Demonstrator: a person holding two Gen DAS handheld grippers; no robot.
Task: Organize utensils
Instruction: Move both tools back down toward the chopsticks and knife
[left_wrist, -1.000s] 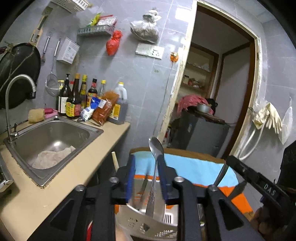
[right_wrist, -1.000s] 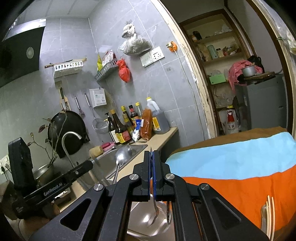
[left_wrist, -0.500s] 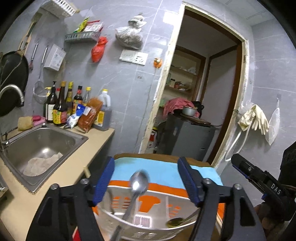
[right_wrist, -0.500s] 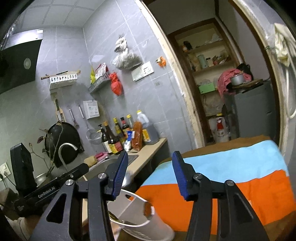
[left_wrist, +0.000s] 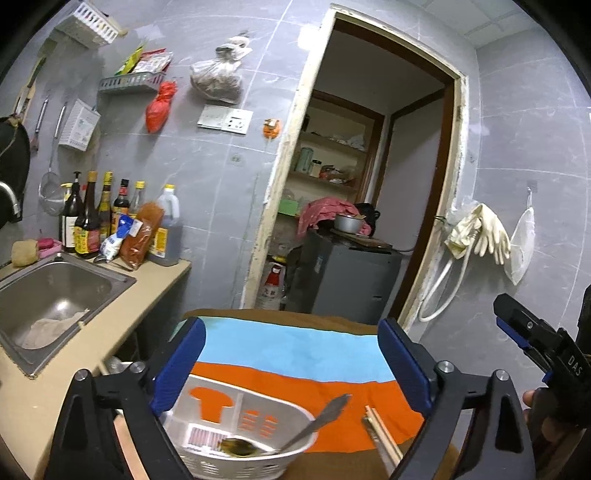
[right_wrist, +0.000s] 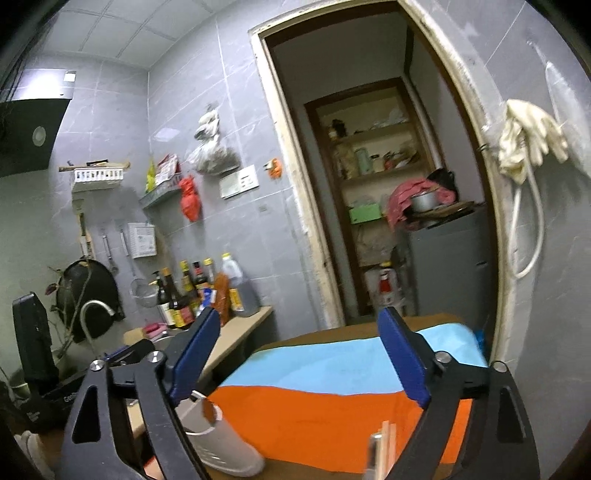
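In the left wrist view my left gripper stood wide, nothing between its blue pads — its jaws had just been opening. Below it, at lower centre of the frame, sat the white basket, and inside it lay a metal spoon, bowl down at the bottom and handle leaning up over the right rim. To the right of the basket, at lower right of centre, a pair of chopsticks rested on the orange cloth, with what looked like another metal handle just beside them.

In the right wrist view my right gripper was likewise spread and empty, having also just been opening. The basket showed at lower left, under the left finger; the chopsticks poked up at the bottom edge right of centre, below the right finger.

I judged the chopsticks light, stiff and thin — apt to roll or split apart, so best pinched across both near the middle. The spoon was smooth steel, likely slippery, and I would take it by the handle.
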